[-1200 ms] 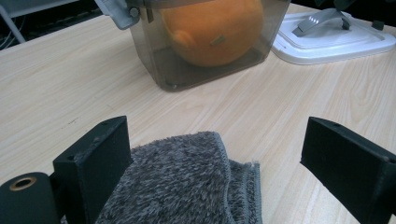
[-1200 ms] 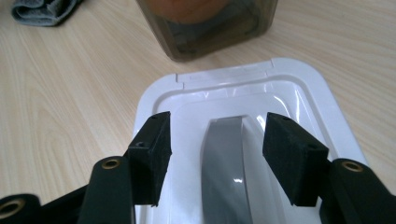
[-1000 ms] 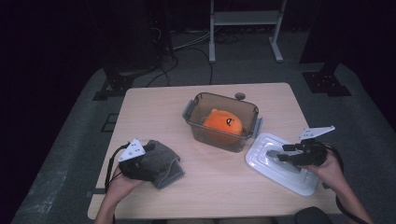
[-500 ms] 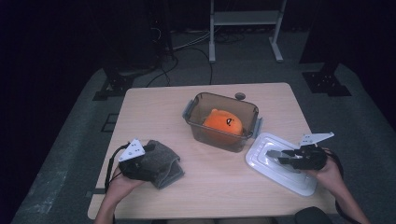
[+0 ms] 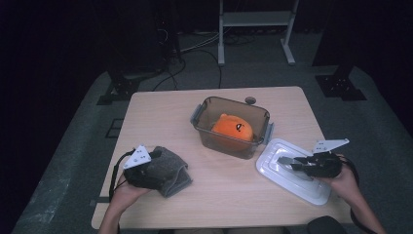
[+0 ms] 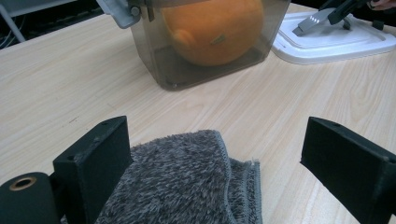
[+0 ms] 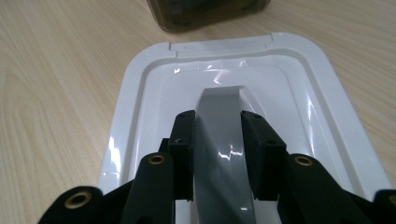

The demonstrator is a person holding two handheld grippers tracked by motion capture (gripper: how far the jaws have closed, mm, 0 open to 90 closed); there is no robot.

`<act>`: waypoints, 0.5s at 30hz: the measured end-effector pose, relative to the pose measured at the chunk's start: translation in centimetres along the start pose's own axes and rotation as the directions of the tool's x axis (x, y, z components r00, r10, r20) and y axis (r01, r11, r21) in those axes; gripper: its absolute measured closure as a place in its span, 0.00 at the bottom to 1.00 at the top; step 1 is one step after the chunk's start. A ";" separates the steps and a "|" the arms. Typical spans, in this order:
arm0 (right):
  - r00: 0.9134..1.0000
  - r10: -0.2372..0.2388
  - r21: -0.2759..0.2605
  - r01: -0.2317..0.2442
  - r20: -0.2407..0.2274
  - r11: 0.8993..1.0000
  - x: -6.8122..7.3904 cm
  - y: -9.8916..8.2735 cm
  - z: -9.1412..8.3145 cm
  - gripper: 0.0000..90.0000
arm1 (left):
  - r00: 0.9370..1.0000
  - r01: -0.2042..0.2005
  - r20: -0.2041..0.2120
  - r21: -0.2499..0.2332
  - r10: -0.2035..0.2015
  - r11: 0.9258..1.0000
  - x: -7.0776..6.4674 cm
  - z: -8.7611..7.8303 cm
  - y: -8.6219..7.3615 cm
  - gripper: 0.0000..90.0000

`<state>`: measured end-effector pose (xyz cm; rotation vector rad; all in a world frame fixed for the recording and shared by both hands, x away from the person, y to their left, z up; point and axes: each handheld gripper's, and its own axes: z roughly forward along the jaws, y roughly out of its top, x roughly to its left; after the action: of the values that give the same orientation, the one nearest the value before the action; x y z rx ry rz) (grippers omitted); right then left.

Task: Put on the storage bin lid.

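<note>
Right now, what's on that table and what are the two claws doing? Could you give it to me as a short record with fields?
Table: light wooden table
Middle: clear brownish container with an orange plush toy inside, no lid on it
Lid: white lid with grey handle, lying flat beside the container
Right claw: jaws have just been closing, now pressed on the lid's grey handle
Left claw: open, jaws either side of a grey towel, not squeezing it

A toy (image 5: 233, 128) is sitting in the container (image 5: 204, 113) at mid-table. The lid (image 5: 272, 158) is lying just right of it, nearer the person. The cloth (image 5: 168, 168) is lying well apart at front left.
</note>
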<state>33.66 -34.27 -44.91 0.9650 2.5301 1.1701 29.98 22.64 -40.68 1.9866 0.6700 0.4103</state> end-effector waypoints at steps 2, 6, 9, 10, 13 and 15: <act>1.000 -0.003 -0.004 0.003 0.001 1.000 -0.1 0.2 -0.2 0.73 | 1.000 0.002 -0.001 -0.003 -0.002 1.000 0.0 0.0 0.0 0.08; 1.000 0.001 -0.014 -0.001 -0.005 1.000 -0.2 0.4 -0.7 0.73 | 1.000 0.003 -0.003 -0.004 -0.003 1.000 0.0 -0.1 0.0 0.08; 1.000 -0.007 -0.016 0.007 0.002 1.000 -0.1 0.7 -1.3 0.73 | 1.000 0.001 -0.004 -0.003 -0.001 1.000 0.0 -0.1 0.0 0.08; 1.000 -0.013 -0.019 0.013 0.005 1.000 -0.1 0.8 -1.5 0.73 | 1.000 -0.001 -0.004 -0.003 0.001 1.000 0.0 -0.1 0.0 0.08; 1.000 -0.012 -0.023 0.012 0.002 1.000 -0.1 1.1 -2.2 0.73 | 1.000 0.000 -0.004 -0.004 0.000 1.000 0.1 -0.1 0.0 0.08; 1.000 -0.016 -0.020 0.016 0.005 1.000 -0.1 1.2 -2.5 0.73 | 1.000 -0.001 -0.004 -0.004 0.001 1.000 0.1 -0.1 0.0 0.08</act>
<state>33.24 -35.26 -42.35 0.9401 2.5125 1.1846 29.98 22.78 -40.58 1.9832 0.6704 0.4160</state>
